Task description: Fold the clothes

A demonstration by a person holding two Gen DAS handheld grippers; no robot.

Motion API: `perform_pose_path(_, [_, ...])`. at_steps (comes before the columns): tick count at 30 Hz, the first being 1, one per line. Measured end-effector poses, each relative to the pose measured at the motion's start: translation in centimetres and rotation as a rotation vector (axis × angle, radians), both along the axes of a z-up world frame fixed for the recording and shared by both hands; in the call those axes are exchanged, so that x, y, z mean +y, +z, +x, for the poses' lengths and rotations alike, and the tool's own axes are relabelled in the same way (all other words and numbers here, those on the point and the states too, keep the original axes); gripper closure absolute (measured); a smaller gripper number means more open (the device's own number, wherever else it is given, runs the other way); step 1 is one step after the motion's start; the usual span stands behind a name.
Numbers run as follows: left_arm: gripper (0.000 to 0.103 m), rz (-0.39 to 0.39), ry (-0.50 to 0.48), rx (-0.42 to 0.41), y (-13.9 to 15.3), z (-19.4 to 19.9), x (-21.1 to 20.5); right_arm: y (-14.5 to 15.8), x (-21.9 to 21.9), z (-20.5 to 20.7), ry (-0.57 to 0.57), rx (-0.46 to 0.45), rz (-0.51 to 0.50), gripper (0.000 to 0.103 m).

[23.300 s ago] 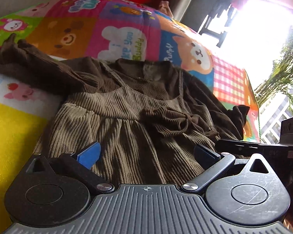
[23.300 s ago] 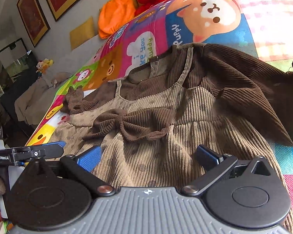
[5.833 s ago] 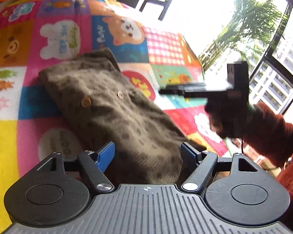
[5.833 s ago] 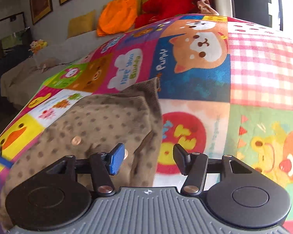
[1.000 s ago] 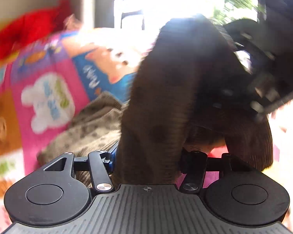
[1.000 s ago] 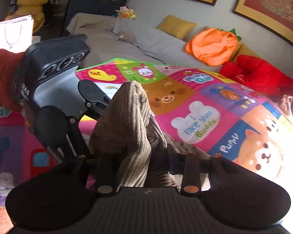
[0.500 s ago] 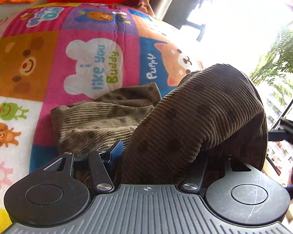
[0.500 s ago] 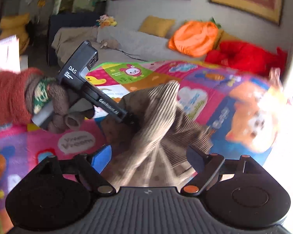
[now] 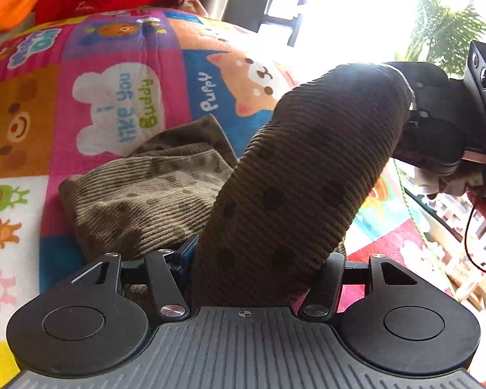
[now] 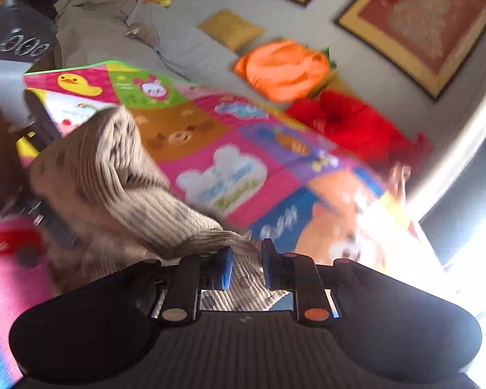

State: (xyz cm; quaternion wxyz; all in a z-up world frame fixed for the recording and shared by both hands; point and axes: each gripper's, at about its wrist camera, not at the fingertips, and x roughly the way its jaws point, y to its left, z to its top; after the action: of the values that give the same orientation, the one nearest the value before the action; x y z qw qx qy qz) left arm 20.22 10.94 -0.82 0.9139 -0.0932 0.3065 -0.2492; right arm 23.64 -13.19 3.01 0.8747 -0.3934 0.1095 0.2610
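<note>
A brown spotted corduroy garment (image 9: pixel 307 168) lies partly folded on the play mat (image 9: pixel 113 64). My left gripper (image 9: pixel 259 259) is shut on a thick fold of it, which rises in a hump to the right. At the hump's far end is my right gripper (image 9: pixel 411 103), held by a hand in a red sleeve. In the blurred right wrist view, the right gripper (image 10: pixel 245 267) has its jaws closing, with an edge of the garment (image 10: pixel 113 188) pinched between its blue pads.
The colourful mat (image 10: pixel 210 123) spreads beyond the garment. An orange cushion (image 10: pixel 282 68) and a red cushion (image 10: pixel 356 126) lie at its far end under framed pictures. A bright window (image 9: pixel 356 9) is on the right.
The right gripper, wide open in front of the garment half a second ago, has moved in and closed on its edge. The left gripper kept its hold and rolled slightly.
</note>
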Motion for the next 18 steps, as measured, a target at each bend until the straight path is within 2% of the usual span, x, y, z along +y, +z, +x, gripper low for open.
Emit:
perform_pose_path(4, [0.038, -0.011, 0.046, -0.041, 1.2, -0.3, 1.0, -1.4, 4.3, 2.8, 0.047, -0.061, -0.067, 0.085])
perform_pose_path(7, [0.039, 0.008, 0.083, -0.070, 2.1, 0.1, 1.1, -1.8, 5.8, 4.6, 0.049, -0.027, -0.077, 0.084])
perform_pose_path(8, [0.039, 0.013, 0.099, -0.072, 2.3, 0.5, 1.2, -1.8, 5.8, 5.0, 0.037, -0.015, -0.069, 0.080])
perform_pose_path(9, [0.042, 0.016, 0.114, -0.072, 2.4, 1.0, 1.2, -1.4, 5.3, 5.2, 0.021, -0.007, -0.042, 0.071])
perform_pose_path(10, [0.044, 0.008, 0.127, -0.070, 2.4, 1.5, 1.4, -1.0, 4.6, 5.4, 0.006, -0.001, -0.009, 0.066])
perform_pose_path(12, [0.050, -0.016, 0.149, -0.062, 2.3, 2.4, 2.0, 0.5, 2.3, 4.9, -0.020, 0.024, 0.108, 0.042])
perform_pose_path(15, [0.054, -0.063, 0.195, -0.047, 2.0, 3.7, 3.0, 2.6, -1.5, 3.8, -0.051, 0.088, 0.306, 0.030])
perform_pose_path(17, [0.054, -0.081, 0.233, -0.040, 1.6, 4.3, 3.6, 3.0, -3.7, 3.2, -0.051, 0.175, 0.423, 0.030])
perform_pose_path(18, [0.054, -0.082, 0.254, -0.038, 1.4, 4.5, 4.0, 2.6, -4.1, 3.0, -0.050, 0.198, 0.440, 0.030])
